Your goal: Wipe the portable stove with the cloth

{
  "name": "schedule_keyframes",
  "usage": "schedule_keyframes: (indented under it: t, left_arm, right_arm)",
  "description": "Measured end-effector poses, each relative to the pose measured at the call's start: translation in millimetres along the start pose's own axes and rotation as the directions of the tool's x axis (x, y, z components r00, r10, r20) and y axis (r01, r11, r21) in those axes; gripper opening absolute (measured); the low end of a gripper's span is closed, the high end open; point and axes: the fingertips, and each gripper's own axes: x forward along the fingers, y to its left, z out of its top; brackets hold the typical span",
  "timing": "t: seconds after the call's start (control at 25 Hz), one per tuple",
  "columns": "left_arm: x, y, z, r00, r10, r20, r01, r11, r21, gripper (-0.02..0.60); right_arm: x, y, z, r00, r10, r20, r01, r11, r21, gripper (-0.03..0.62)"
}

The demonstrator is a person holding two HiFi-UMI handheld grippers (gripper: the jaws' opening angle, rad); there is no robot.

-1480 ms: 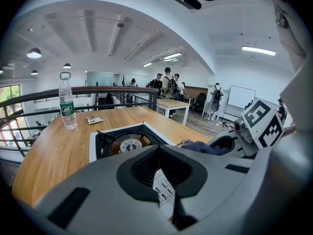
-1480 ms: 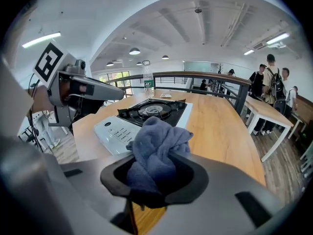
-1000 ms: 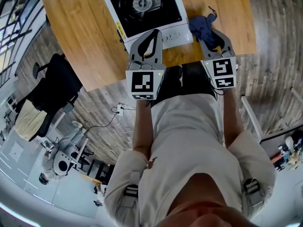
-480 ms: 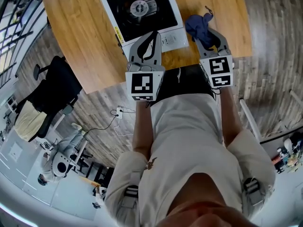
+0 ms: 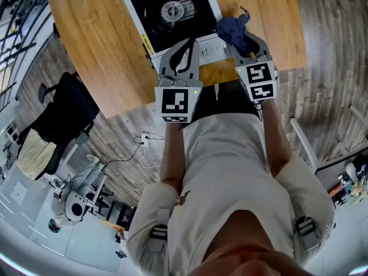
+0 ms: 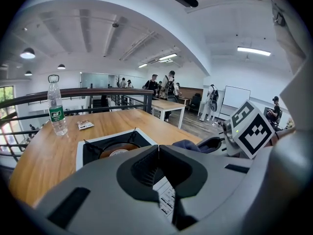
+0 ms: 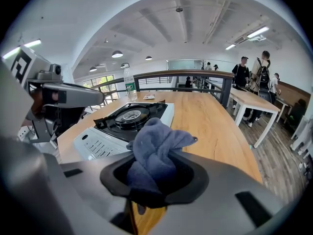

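The portable stove (image 5: 172,10) is white with a black top and round burner, near the wooden table's front edge; it also shows as the stove (image 7: 128,119) and the stove (image 6: 110,148). A dark blue cloth (image 5: 233,30) is bunched between the jaws of my right gripper (image 5: 241,39), which is shut on it beside the stove's front right corner; in the right gripper view the cloth (image 7: 156,148) bulges out of the right gripper (image 7: 155,177). My left gripper (image 5: 183,48) hovers over the stove's control panel, jaws shut and empty, the left gripper (image 6: 157,158) pointing along the table.
The wooden table (image 5: 103,45) ends just in front of me. A water bottle (image 6: 56,106) and a small packet (image 6: 85,125) lie at its far left. A black office chair (image 5: 60,111) stands on the floor to the left. People and other tables (image 7: 254,104) are beyond.
My right gripper has carried the cloth left and forward, from beside the stove to its front right corner. The left gripper has barely moved.
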Motion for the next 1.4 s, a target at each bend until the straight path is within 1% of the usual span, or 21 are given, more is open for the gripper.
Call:
schedule_keyframes:
  t: [0.2, 0.48, 0.76, 0.92, 1.08, 1.24, 1.4]
  left_arm:
    - [5.5, 3.0, -2.4, 0.998, -0.064, -0.006, 0.064, 0.998, 0.004, 0.025]
    - [16.2, 7.2, -2.1, 0.988, -0.152, -0.011, 0.152, 0.988, 0.009, 0.025]
    - [24.2, 10.8, 2.4, 0.979, -0.203, -0.008, 0.203, 0.979, 0.018, 0.025]
    - [27.3, 12.5, 6.0, 0.977, -0.212, -0.011, 0.212, 0.977, 0.02, 0.025]
    - [33.2, 13.4, 9.9, 0.978, -0.206, -0.014, 0.206, 0.978, 0.016, 0.025]
    - [41.5, 16.3, 11.2, 0.983, -0.182, -0.017, 0.183, 0.983, 0.011, 0.025]
    - [47.0, 18.3, 13.7, 0.989, -0.146, -0.02, 0.146, 0.989, -0.003, 0.025]
  right_arm:
    - [11.5, -0.9, -2.4, 0.999, -0.038, -0.021, 0.039, 0.998, 0.046, 0.144]
    - [20.5, 0.2, 3.6, 0.996, -0.079, -0.048, 0.082, 0.995, 0.06, 0.144]
    - [30.4, -5.2, 10.7, 0.991, -0.115, -0.067, 0.12, 0.99, 0.071, 0.143]
    - [34.8, -7.7, 18.2, 0.991, -0.112, -0.073, 0.118, 0.99, 0.073, 0.141]
    - [40.1, -11.1, 25.0, 0.993, -0.096, -0.072, 0.1, 0.993, 0.059, 0.141]
    - [47.5, -13.2, 30.8, 0.995, -0.073, -0.07, 0.075, 0.997, 0.033, 0.141]
    - [50.8, -13.2, 33.9, 0.997, -0.029, -0.071, 0.03, 0.999, 0.016, 0.141]
